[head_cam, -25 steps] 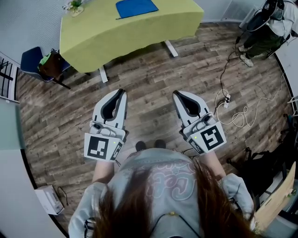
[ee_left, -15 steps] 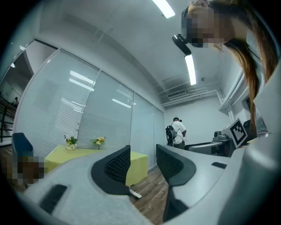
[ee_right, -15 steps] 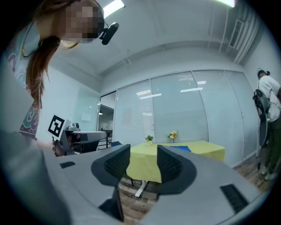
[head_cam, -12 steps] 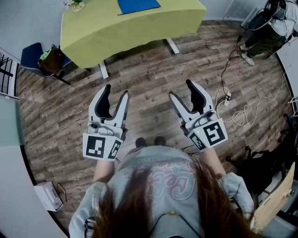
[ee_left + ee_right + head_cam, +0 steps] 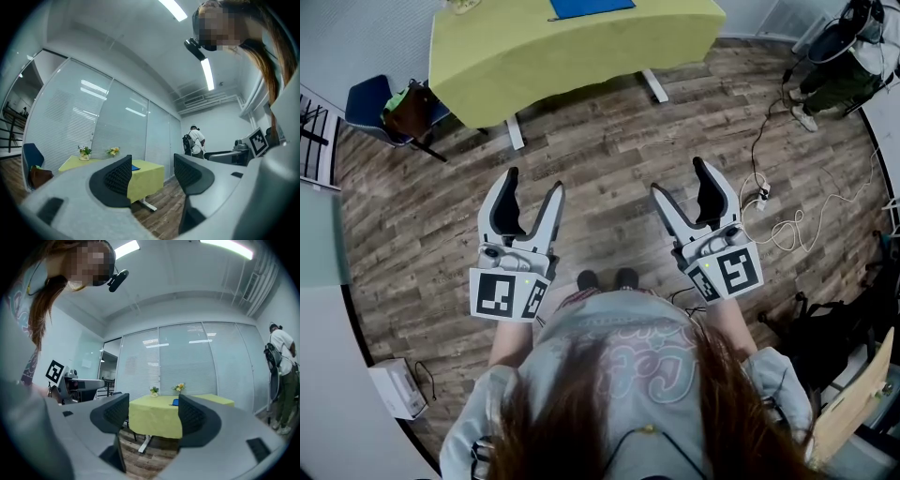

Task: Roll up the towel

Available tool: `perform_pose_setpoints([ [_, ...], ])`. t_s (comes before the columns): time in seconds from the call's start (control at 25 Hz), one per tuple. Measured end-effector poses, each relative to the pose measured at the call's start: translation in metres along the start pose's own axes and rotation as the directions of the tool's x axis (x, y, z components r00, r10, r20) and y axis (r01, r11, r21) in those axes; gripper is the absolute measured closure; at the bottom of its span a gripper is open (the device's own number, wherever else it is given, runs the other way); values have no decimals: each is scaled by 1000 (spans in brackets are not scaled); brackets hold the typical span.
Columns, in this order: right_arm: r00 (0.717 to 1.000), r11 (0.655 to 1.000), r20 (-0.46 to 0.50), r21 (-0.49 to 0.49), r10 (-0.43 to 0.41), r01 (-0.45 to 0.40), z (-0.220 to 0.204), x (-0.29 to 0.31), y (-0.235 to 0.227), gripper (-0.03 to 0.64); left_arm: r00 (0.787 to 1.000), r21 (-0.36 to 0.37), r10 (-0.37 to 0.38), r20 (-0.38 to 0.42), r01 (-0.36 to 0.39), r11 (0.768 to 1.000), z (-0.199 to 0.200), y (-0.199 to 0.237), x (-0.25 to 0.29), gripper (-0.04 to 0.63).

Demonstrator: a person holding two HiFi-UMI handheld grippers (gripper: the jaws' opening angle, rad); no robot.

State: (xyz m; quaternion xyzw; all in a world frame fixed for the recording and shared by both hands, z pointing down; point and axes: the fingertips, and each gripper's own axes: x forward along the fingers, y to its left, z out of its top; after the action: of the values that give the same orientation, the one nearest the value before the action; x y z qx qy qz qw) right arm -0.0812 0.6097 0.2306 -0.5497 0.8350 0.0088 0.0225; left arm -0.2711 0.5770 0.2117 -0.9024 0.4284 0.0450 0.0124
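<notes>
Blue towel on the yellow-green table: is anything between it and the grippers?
Nothing visible. Only wooden floor lies between the left gripper, the right gripper and the yellow-green table bearing the flat blue towel. Their jaws have just been opening, empty.

Cool, even indoor light fills all three views. Long ceiling strip lights [image 5: 208, 75] burn out to white in both gripper views, and their reflections streak the glass wall [image 5: 187, 357]. In the head view the wood floor [image 5: 600, 178] is evenly lit, with no hard shadows; the yellow bench [image 5: 572, 47] looks bright. Every view bends strongly towards its edges, and the corners fall off into black.
</notes>
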Motion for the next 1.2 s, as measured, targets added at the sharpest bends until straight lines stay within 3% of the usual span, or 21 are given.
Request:
perform_pose_setpoints([
  [0.76,997,998,-55,-31,-49,47,-23,-6,65,304,996,-10,-91,-4,90,996,-16,31,-38,344],
  [1.2,998,998,-34,-13,-62,61,-22,9,43,304,996,9,-90,-19,90,996,-19,39,-19,344],
])
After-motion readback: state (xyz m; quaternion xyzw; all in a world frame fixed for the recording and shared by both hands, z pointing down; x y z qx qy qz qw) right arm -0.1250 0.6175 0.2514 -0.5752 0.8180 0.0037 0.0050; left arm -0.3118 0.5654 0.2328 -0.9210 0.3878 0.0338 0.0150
